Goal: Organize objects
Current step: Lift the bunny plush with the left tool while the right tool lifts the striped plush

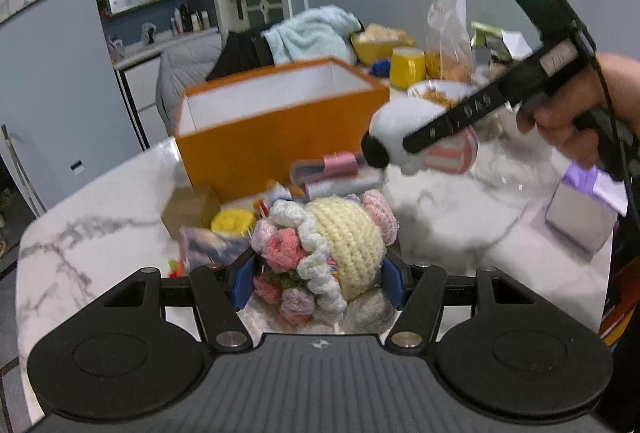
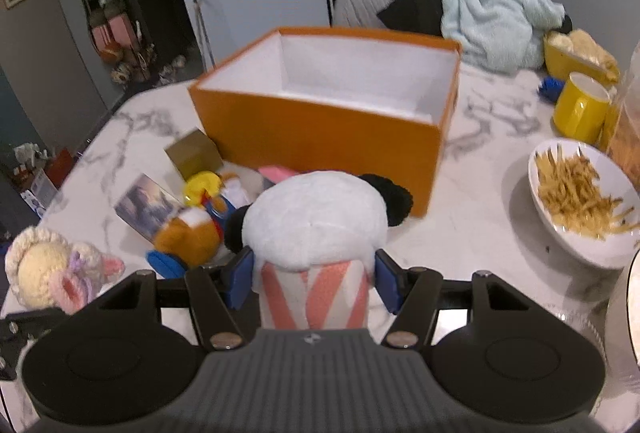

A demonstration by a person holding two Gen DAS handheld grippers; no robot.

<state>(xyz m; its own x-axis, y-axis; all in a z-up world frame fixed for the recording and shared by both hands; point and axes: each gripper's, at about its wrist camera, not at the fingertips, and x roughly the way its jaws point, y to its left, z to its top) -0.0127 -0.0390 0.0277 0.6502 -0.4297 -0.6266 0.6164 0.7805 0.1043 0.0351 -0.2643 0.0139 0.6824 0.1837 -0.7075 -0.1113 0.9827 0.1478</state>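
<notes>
My left gripper (image 1: 320, 279) is shut on a crocheted doll (image 1: 332, 245) with a cream head and pink flowers, held above the marble table (image 1: 100, 217). My right gripper (image 2: 314, 279) is shut on a white panda plush (image 2: 316, 225) with black ears and a pink-striped body; the plush also shows in the left wrist view (image 1: 404, 137), held in the air right of the orange box. The open orange box (image 2: 320, 129), white inside, stands ahead of both grippers. The crocheted doll shows at the left in the right wrist view (image 2: 44, 273).
Small toys lie in front of the box: an orange plush (image 2: 188, 233), a yellow duck (image 2: 202, 187), a gold carton (image 2: 194, 153), a picture card (image 2: 146, 207). A bowl of fries (image 2: 580, 201), a yellow mug (image 2: 580, 109) and a blue towel (image 2: 500, 21) are at the right.
</notes>
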